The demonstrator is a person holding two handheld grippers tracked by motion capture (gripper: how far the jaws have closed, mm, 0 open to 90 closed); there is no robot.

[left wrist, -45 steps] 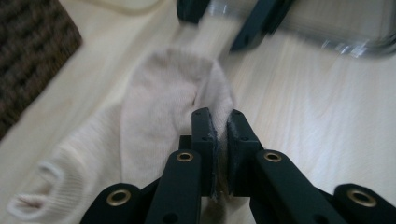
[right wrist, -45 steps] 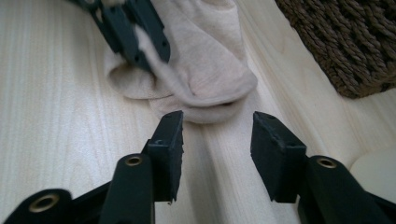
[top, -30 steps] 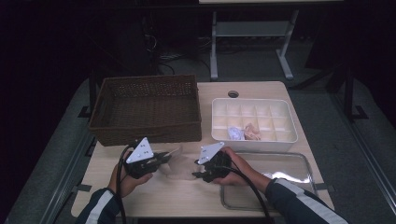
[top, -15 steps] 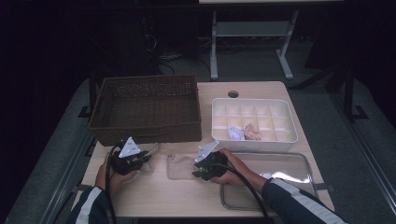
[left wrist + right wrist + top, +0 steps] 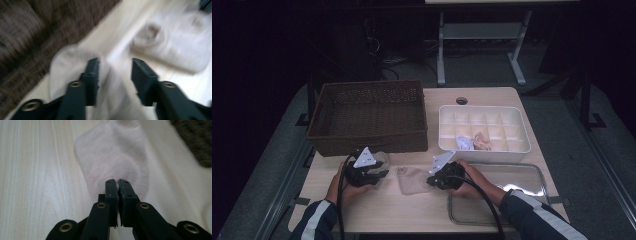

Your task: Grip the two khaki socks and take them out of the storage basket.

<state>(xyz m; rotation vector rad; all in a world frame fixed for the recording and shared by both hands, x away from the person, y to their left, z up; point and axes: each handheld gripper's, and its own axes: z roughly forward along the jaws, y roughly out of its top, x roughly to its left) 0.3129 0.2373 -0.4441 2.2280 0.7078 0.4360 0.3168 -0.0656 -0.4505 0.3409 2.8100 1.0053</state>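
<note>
Two socks are already sitting in the compartments of the white divided box [image 5: 484, 129] at the table's right edge, and a beige sock [image 5: 413, 179] is lying flat near the table's front edge, between the two grippers. The right gripper [image 5: 117, 185] is pinching that sock's edge, its jaws having just been closing until they are together on the fabric. The left gripper [image 5: 114, 72] is hanging half apart over a second pale, blurred piece of cloth [image 5: 72, 67] beside the wicker basket [image 5: 369, 117], its jaws having just been opening, gripping nothing. Folding and boxing this sock is probably remaining.
</note>
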